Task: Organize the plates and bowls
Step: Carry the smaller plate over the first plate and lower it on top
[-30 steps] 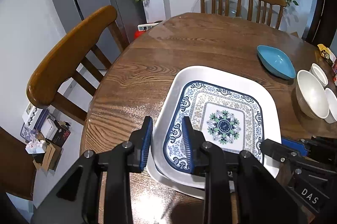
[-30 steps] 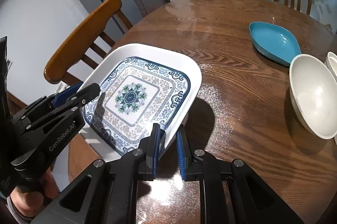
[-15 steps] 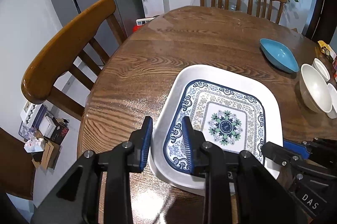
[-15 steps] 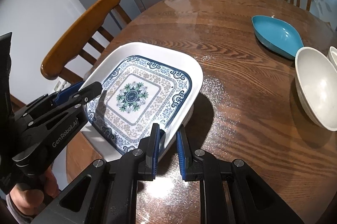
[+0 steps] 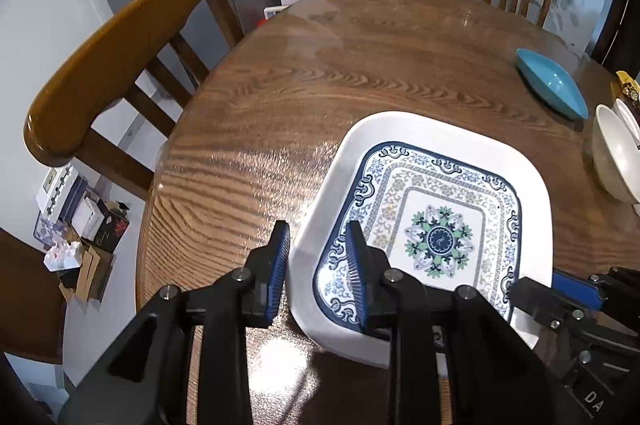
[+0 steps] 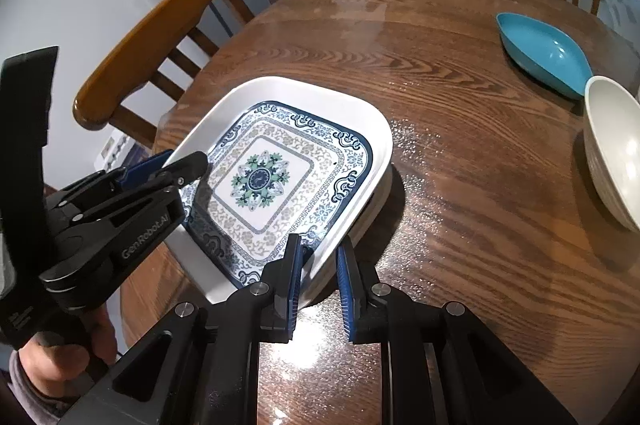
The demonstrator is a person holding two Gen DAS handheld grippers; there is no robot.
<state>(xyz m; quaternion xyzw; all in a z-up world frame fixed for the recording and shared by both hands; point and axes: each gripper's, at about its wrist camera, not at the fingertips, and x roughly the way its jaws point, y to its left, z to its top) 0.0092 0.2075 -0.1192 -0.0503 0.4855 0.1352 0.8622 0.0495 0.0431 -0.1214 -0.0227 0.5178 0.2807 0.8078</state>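
Both tongs hold one patterned plate (image 5: 432,225) by its rim: left gripper (image 5: 318,265) on one edge, right gripper (image 6: 318,275) on the neighbouring edge. Lower it level (both sides together) onto the table (image 5: 320,73), I'd say, then release.

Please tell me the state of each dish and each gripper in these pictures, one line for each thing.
Patterned plate: held at two rims, far edge close to the table.
Left gripper: shut on the plate's rim.
Right gripper: shut on the plate's rim.
Blue dish: upright on the table, empty.
White bowl: on the table, empty.
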